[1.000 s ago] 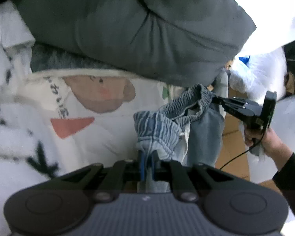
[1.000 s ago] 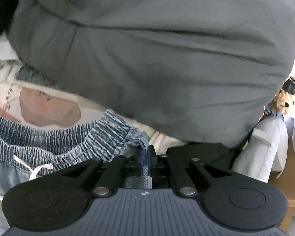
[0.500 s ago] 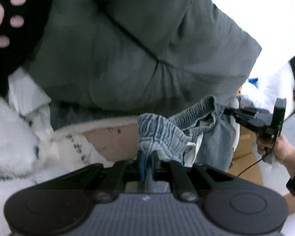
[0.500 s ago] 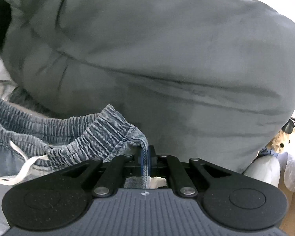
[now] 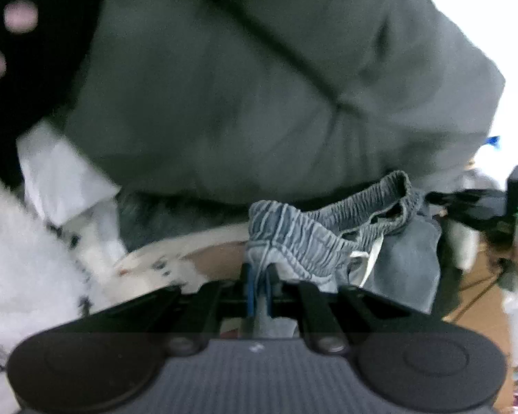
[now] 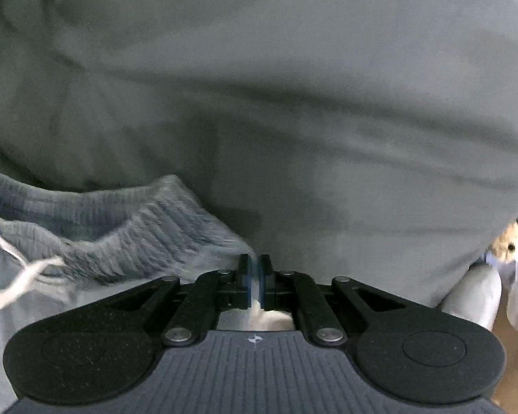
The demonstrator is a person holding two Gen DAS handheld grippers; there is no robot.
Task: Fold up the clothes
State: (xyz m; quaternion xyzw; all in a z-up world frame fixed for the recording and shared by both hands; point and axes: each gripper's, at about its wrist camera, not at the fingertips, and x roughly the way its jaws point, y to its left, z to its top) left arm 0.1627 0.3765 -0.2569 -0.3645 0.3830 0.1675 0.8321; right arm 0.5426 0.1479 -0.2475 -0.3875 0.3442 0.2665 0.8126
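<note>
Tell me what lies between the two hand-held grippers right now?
The denim shorts' elastic waistband with its white drawstring spans from the left hand-held gripper to the right hand-held gripper; the left wrist view shows it.

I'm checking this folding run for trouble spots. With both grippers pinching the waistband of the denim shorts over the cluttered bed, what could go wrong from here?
1. The left gripper and right gripper each hold only a thin edge of the denim shorts; the elastic could slip out.
2. The loose white drawstring might snag.
3. The big grey pillow crowds the space, so the shorts may land bunched.
</note>
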